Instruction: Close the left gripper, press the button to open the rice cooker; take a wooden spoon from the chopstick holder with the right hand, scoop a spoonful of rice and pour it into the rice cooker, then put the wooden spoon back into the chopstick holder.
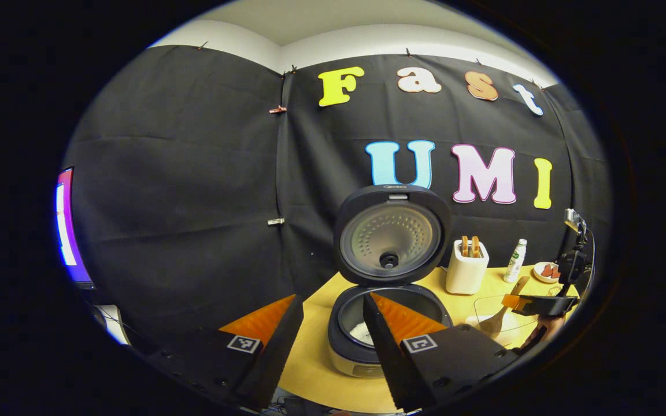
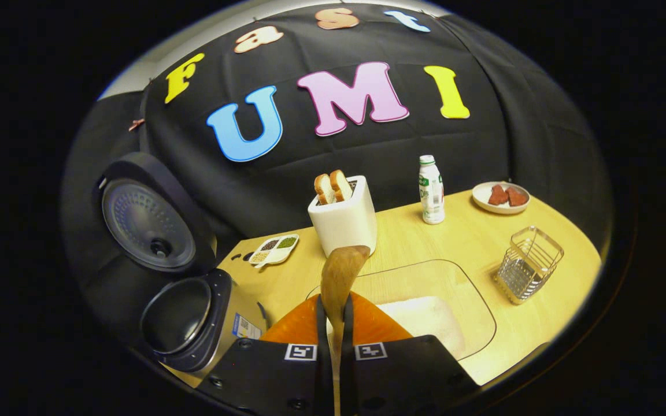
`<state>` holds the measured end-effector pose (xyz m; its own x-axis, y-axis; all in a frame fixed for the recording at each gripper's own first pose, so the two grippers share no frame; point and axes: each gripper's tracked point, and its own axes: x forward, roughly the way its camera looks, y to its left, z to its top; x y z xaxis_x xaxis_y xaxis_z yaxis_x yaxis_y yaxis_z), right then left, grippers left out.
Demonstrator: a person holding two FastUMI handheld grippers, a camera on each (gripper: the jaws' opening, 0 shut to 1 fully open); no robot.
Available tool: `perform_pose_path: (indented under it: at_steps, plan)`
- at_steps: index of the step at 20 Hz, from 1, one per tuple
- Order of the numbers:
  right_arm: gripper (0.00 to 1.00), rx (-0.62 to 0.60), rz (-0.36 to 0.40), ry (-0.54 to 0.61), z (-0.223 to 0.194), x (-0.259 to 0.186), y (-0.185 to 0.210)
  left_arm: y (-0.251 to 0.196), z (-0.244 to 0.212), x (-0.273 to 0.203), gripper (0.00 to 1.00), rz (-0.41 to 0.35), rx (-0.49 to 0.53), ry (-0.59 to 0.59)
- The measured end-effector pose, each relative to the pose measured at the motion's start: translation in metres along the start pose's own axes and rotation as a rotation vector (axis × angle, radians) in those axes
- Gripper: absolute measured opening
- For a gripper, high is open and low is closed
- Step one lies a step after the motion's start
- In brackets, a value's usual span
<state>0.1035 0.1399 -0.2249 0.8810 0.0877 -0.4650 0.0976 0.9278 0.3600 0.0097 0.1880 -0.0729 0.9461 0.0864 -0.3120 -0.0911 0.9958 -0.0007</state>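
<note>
Though perhaps smooth, tool (image 2: 333,323)-pinched wooden spoon (image 2: 340,274).

left gripper (image 1: 327,346): black body, square tag per finger (screws visible) | right gripper (image 2: 333,323): same

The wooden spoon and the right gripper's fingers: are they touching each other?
Touching. In the right gripper view, the brown wooden spoon's handle runs down between the right gripper's two fingers, which press on it from both sides with no visible gap.

text: none legible | rice cooker (image 1: 389,277) lid logo: perhaps too small
</note>
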Motion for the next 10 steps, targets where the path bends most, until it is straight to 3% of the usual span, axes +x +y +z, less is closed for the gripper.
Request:
perform_pose_path:
  at_steps: [7,10]
  plan:
    - [0.09,0.295,-0.025,0.029,0.009,0.0,-0.033,-0.014,0.009,-0.003,0.75,-0.019,0.004,-0.024]
    - [0.09,0.32,-0.049,0.005,0.021,-0.001,-0.04,-0.013,0.007,-0.004,0.75,-0.012,0.01,-0.024]
